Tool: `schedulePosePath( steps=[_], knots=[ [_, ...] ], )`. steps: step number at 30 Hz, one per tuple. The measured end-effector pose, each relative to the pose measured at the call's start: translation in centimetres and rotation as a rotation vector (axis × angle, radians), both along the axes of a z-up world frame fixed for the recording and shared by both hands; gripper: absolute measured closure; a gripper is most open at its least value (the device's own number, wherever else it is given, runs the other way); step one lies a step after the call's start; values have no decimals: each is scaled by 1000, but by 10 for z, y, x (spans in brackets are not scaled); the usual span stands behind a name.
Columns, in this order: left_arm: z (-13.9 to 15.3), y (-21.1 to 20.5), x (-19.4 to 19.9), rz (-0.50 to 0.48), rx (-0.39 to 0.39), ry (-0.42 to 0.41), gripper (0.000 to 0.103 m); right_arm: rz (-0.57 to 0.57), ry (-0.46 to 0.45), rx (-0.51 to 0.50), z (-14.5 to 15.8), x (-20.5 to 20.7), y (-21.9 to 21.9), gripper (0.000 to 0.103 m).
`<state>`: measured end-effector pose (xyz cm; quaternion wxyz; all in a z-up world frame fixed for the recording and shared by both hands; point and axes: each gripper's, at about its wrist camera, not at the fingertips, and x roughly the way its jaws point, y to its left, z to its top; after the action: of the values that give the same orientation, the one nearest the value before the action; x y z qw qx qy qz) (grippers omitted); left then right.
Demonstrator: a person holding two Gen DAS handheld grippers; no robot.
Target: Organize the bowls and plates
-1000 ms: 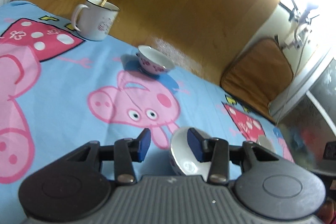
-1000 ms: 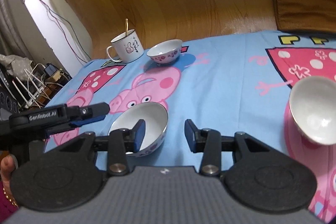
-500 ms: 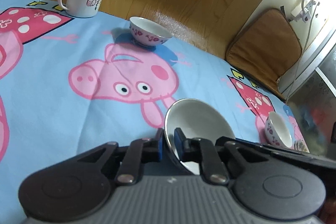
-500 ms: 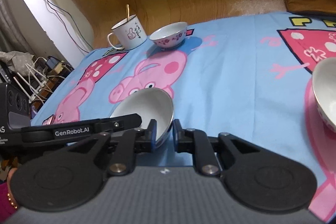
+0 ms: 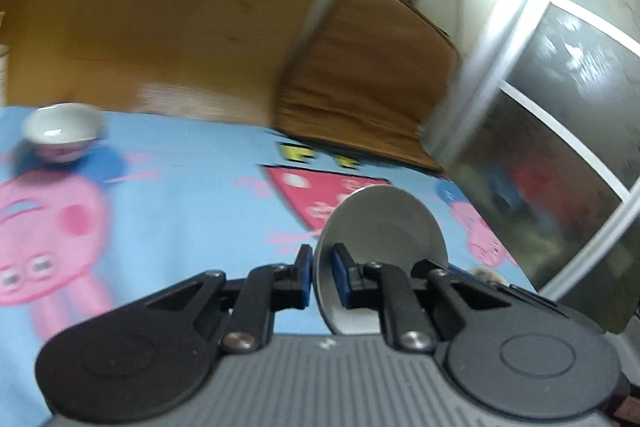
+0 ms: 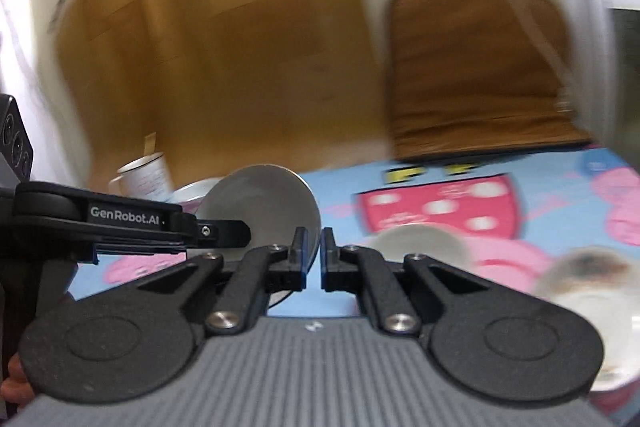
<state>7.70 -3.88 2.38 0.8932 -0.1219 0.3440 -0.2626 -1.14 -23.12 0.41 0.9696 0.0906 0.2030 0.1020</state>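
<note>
A white round ceramic bowl [image 5: 384, 227] is pinched at its rim by both the left gripper [image 5: 320, 273] and the right gripper [image 6: 313, 253], carried above the cartoon-print sheet [image 5: 180, 187]; nesting into a bowl at 2 o'clock [image 6: 420, 243] is judged next.

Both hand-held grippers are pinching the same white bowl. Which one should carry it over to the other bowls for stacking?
Probably the right hand-held gripper. It and the left hand-held gripper each clamp the bowl's rim, but two other bowls lie on the right's side; the left's view shows only a far bowl.
</note>
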Motion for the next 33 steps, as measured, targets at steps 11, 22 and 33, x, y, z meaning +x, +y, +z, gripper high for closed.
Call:
schedulePosePath(
  steps=[11,22,33],
  knots=[
    [-23,-65,30,-51,70,58,87,-142,39,31,-19,14,-51,94],
    [-5,-39,21,14,56,-20,68,-183,-61,-10,-17,8,-46,69],
    [-10,35,6,207,141,-29,68,-13,-69,-34,-13,7,-3,69]
  ],
)
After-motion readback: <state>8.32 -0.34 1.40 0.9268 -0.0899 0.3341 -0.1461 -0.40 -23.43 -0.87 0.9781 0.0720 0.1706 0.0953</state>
